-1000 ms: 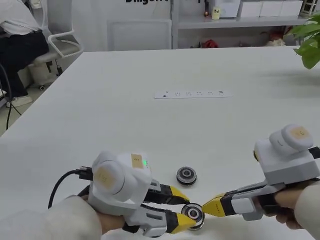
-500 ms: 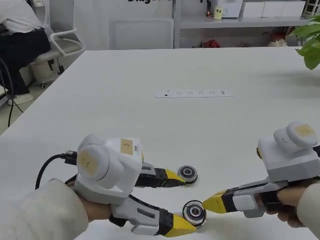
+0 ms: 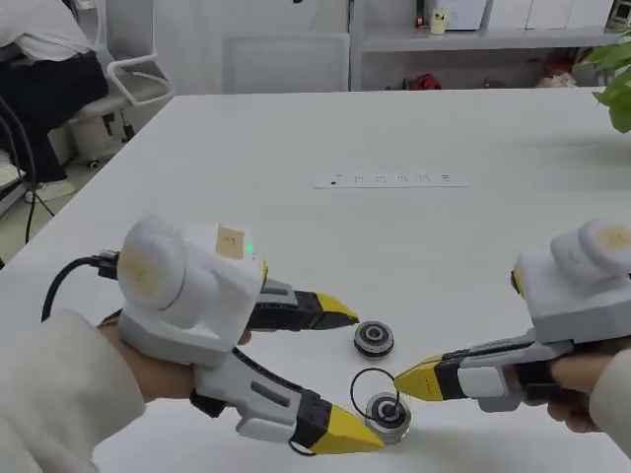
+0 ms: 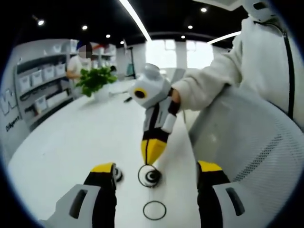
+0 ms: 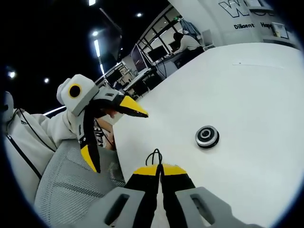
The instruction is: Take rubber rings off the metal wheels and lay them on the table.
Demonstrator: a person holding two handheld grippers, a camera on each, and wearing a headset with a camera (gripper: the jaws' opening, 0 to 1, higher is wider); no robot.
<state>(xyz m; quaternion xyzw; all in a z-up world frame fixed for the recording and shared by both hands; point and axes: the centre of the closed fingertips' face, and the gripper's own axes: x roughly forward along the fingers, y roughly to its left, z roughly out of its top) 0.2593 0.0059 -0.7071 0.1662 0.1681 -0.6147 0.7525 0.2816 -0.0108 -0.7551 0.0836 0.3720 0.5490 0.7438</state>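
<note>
- Peeling has gone ahead since a second ago: the rubber ring (image 3: 372, 386), then seated on the near wheel (image 3: 387, 414), is now drawn up into a loose loop at the tips of the right tongs (image 3: 402, 380), whose jaws are pressed together on it.
- Whether the loop is wholly clear of that wheel cannot be told; it is seen close over the wheel's edge, just below the right tips.
- The left tongs (image 3: 362, 378), closed about that wheel a second ago, are now spread wide, one jaw on either side of it, and nothing is held.
- A laid ring (image 4: 154, 210) already rests flat on the table (image 3: 296, 148) between the left jaws, nearer the handle than the wheel.
- A second wheel (image 3: 374, 337) lies just beyond the tip of the far left jaw; whether rubber remains on it cannot be told.
- The pinched ring is judged nearly ready to be set down beside the laid one.
</note>
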